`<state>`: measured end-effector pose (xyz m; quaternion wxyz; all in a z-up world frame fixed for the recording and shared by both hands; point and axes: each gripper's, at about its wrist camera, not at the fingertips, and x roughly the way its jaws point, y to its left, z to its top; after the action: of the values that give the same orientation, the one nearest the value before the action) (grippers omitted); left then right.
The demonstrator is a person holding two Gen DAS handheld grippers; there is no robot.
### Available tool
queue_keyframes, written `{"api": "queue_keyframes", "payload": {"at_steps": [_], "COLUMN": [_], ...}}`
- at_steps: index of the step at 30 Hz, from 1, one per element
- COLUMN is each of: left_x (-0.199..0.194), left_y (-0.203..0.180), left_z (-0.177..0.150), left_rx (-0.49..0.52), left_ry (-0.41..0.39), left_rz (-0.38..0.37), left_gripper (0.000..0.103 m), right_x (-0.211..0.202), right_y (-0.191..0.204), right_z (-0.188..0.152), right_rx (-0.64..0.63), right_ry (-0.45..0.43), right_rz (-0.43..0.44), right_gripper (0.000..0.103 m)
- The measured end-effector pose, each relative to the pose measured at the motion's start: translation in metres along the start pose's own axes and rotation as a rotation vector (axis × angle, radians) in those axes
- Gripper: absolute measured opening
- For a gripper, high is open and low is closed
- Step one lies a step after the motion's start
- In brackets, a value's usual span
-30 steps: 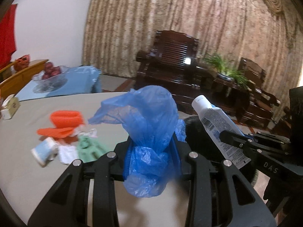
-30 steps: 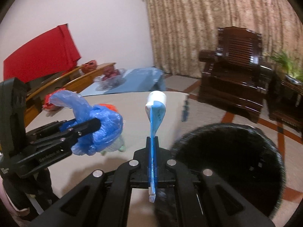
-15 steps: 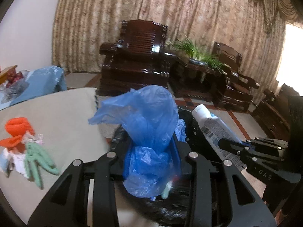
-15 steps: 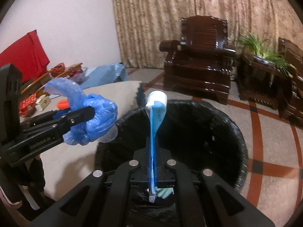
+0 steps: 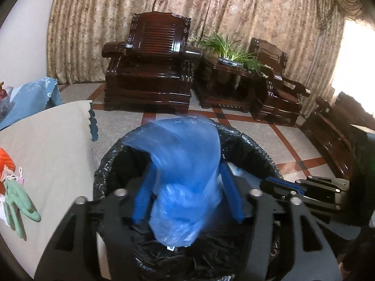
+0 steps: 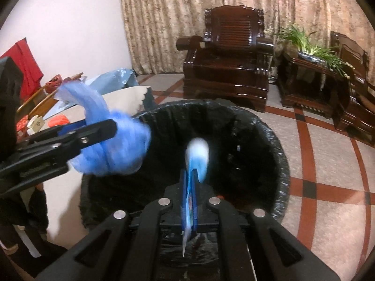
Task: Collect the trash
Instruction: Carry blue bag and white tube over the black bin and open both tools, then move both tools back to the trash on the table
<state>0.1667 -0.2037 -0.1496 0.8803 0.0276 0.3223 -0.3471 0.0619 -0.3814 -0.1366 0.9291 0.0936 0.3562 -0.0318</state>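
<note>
Left wrist view: left hand-held gripper (image 5: 187, 199) poised over the black-lined trash bin (image 5: 253, 147), its jaws having just been opening; blue pads now stand apart from the crumpled blue plastic bag (image 5: 185, 175) between them, so the bag is released and blurred above the bin's mouth. Right hand-held gripper (image 5: 279, 185) enters at 3 o'clock, above the bin rim. Counter (image 5: 46, 145) at 9 o'clock carries a green glove (image 5: 18, 203) and an orange item (image 5: 5, 161).

Right wrist view: right hand-held gripper (image 6: 190, 185) has just been easing open; the flat blue-and-white tube (image 6: 196, 157) stands between its narrowly parted pads, cap end blurred, over the bin (image 6: 269, 140) interior. Whether the pads press it, cannot tell. Left hand-held gripper (image 6: 110, 128) at 9 o'clock, with the blue bag (image 6: 117, 149) at its tips above the near rim. Dark wooden armchair (image 6: 232, 65) at 12 o'clock.
</note>
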Motion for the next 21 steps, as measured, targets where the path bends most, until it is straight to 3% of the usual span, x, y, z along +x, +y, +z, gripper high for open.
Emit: {"api": "queue_keyframes", "payload": {"at_steps": [2,4,5,7,12,21], "left_x": [-0.003,-0.006,-0.008,-0.014,-0.037,-0.094], "left_y": [0.002,0.004,0.005,0.01,0.026,0.071], "left_z": [0.0,0.0,0.0,0.002,0.001,-0.009], "left_rx": [-0.001,-0.005,-0.009,-0.018,-0.05,-0.096], "left_ry": [-0.004,-0.011,-0.017,-0.027,-0.06,-0.114], "left_rz": [-0.002,-0.005,-0.002,0.003,0.049,0.198], "left_gripper": [0.065,0.074,0.075,0.08,0.088,0.09], "right_x": [-0.002,-0.006,-0.008,-0.011,-0.018,-0.019], "right_y": [-0.006,-0.01,-0.011,-0.012,-0.006,0.046], "right_z": [-0.001,0.0,0.0,0.002,0.007,0.016], "right_rx": [0.014,0.028,0.033,0.045,0.061,-0.021], "right_ry": [-0.005,-0.023,-0.031,-0.049,-0.084,-0.121], "right_rz": [-0.016,-0.035,-0.037,-0.046,-0.053,-0.013], "right_gripper": [0.027,0.05,0.055,0.082,0.097,0.097]}}
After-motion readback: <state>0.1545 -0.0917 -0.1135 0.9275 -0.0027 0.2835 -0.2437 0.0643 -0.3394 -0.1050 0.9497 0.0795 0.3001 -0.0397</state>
